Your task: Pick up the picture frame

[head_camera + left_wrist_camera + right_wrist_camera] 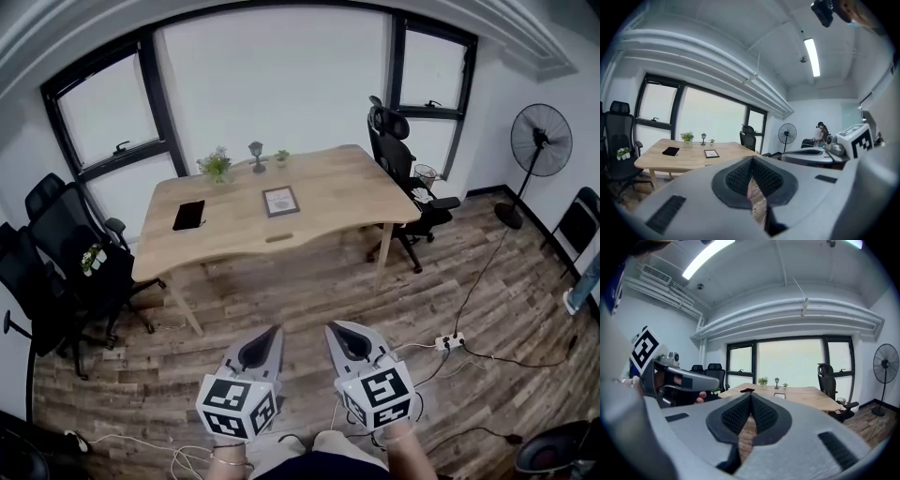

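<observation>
Left of the light wooden table I see black mesh office chairs on the dark plank floor. Behind the table runs a wide black-framed window. Toward the table's left end lies a flat black pouch. Along its far edge stand a small green potted plant, a dark lantern-shaped ornament and a tinier plant. The brown-rimmed picture frame lies flat near the table's middle, nothing touching it. At the table's right end stands another black office chair, and well right of that a black pedestal fan. Both claws hover well short of the table's near edge. My left gripper is pinched fully closed on nothing, and my right gripper is likewise closed and empty.
</observation>
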`<control>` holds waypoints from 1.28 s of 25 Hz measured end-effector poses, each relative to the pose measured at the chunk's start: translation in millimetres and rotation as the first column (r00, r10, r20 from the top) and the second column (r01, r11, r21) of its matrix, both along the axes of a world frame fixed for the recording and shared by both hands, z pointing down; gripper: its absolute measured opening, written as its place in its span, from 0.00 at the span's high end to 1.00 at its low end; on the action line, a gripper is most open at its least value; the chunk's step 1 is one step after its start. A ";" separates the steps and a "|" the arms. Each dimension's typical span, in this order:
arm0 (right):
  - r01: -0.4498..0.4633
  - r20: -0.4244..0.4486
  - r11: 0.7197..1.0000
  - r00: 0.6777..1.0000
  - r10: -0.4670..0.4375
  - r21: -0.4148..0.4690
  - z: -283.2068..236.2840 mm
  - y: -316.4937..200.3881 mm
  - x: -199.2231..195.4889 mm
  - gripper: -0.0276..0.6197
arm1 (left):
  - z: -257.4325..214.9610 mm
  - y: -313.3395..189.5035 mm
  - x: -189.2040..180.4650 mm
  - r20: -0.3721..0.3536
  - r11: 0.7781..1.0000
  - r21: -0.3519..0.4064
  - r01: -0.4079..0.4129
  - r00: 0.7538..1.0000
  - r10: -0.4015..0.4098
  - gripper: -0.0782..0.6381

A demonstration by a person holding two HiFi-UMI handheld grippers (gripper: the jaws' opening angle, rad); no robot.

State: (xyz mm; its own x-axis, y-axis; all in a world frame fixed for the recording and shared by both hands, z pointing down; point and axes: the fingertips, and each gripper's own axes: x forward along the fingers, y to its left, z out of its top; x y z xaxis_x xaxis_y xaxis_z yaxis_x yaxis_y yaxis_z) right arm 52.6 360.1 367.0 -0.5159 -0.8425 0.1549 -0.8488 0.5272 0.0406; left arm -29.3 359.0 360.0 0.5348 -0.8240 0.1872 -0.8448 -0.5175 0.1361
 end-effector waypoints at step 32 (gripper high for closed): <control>0.009 -0.007 1.000 1.000 -0.009 0.002 27.8 -129.7 30.5 0.96 | 20.6 -130.3 34.4 0.007 1.000 -0.029 -0.005 1.000 0.005 0.88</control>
State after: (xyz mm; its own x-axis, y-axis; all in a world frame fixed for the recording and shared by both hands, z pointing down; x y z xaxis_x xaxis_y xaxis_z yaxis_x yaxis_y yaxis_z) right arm 83.1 230.4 394.7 -0.5220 -0.8384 0.1570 -0.8439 0.5344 0.0480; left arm 5.1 228.7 380.6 0.5379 -0.8151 0.2149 -0.8430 -0.5179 0.1457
